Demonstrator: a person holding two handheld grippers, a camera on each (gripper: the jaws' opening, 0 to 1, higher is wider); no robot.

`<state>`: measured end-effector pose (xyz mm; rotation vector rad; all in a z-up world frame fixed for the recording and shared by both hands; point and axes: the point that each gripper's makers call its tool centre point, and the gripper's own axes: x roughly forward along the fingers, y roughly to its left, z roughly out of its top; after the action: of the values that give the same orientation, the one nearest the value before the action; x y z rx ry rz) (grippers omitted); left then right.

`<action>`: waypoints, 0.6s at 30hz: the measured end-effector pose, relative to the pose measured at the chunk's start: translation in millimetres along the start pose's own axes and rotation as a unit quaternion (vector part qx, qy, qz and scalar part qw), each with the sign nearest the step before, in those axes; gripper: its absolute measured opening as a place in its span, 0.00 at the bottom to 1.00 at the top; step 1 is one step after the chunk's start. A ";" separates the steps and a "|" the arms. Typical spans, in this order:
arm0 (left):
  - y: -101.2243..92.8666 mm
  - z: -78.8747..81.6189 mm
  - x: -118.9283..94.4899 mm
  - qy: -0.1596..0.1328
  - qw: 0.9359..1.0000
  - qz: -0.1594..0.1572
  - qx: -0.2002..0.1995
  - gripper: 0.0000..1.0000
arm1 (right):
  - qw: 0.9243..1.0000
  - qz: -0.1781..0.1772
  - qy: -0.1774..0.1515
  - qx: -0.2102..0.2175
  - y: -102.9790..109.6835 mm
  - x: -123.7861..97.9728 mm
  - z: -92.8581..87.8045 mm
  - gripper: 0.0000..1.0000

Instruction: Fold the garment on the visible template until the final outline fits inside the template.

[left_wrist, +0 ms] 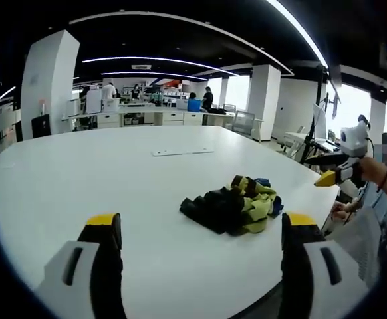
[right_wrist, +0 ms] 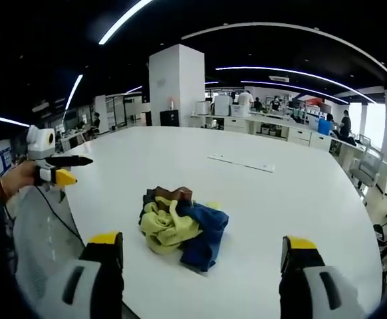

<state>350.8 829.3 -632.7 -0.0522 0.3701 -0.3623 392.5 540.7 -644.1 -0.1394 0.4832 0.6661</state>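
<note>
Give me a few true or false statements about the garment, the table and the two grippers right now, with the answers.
1. The garment lies crumpled in a heap on the white table. True.
2. The right hand-held gripper is shut on the garment. False: it is open and apart from it.
3. The left hand-held gripper is open. True.
4. The garment is folded flat. False: it is bunched up.

Big white table [left_wrist: 80, 179] w/ crumpled garment [left_wrist: 237, 205] near its edge, flat pale strip [left_wrist: 182, 151] further off.
</note>
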 end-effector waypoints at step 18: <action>-13.4 -4.6 4.3 0.012 1.000 -0.024 0.005 0.86 | 0.996 0.037 -0.062 0.045 0.4 3.4 12.8 0.94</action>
<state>348.4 815.3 -637.0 -0.0470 0.3920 -0.4129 399.6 546.5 -634.4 0.0062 0.3992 0.7197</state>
